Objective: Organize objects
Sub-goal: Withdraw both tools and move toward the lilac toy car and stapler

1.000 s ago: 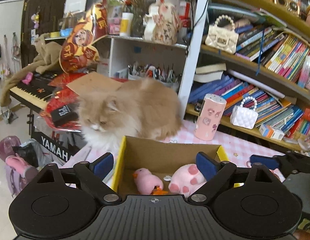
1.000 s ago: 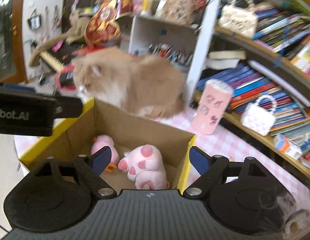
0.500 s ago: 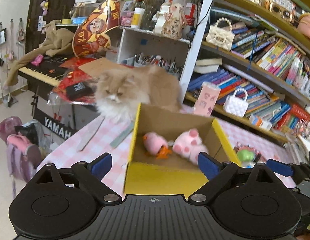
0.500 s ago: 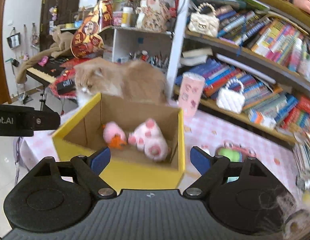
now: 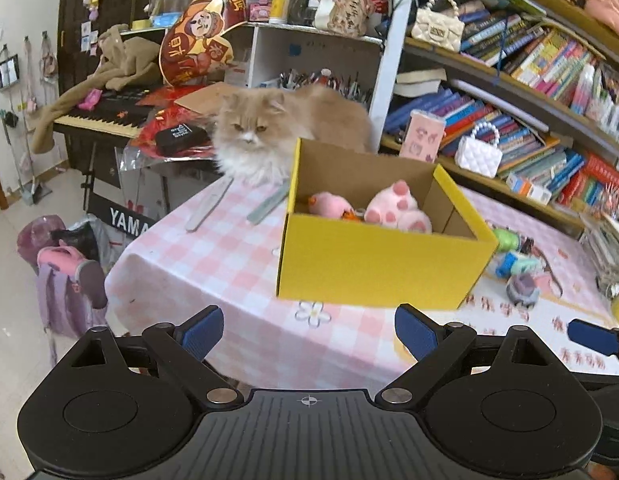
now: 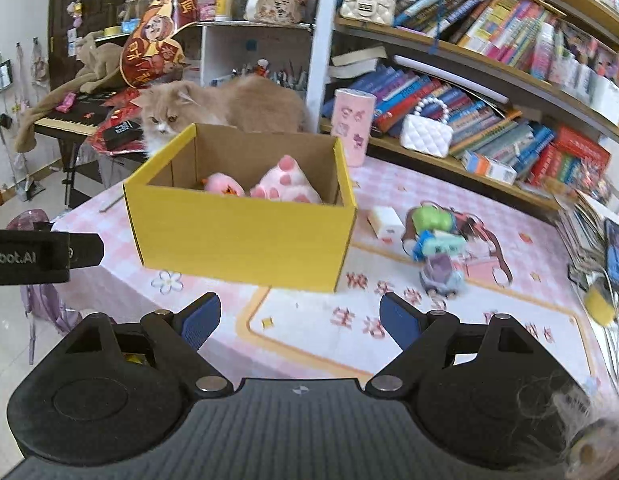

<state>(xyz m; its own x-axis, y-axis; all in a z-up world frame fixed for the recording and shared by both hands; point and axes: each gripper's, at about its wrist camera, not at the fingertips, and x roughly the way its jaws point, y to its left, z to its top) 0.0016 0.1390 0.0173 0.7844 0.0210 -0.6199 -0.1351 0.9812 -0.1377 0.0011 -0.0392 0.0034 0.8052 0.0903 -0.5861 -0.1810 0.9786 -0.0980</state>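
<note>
A yellow cardboard box [image 5: 373,264] [image 6: 245,240] stands open on the pink checked table [image 5: 213,248] [image 6: 389,320]. Inside lie a pink paw plush [image 5: 397,210] [image 6: 285,184] and a smaller pink plush with orange feet [image 5: 327,205] [image 6: 223,185]. Right of the box lie a green toy [image 6: 431,218] [image 5: 505,239], a blue-green toy [image 6: 439,245] and a purple toy car [image 6: 441,274] [image 5: 521,289]. My left gripper [image 5: 308,332] is open and empty, held back from the box's front. My right gripper [image 6: 299,322] is open and empty, also in front of the box.
An orange cat [image 5: 285,128] [image 6: 221,106] sits on the table behind the box. A pink tumbler [image 6: 353,126] stands at the back. Bookshelves [image 6: 489,80] line the right. A keyboard [image 5: 101,116] and bags [image 5: 65,280] are on the left. A phone [image 6: 617,256] lies at the right edge.
Both grippers have pulled back and up from over the box. The box now stands farther away and the toys to its right have come into view. The cat has turned its head toward me.
</note>
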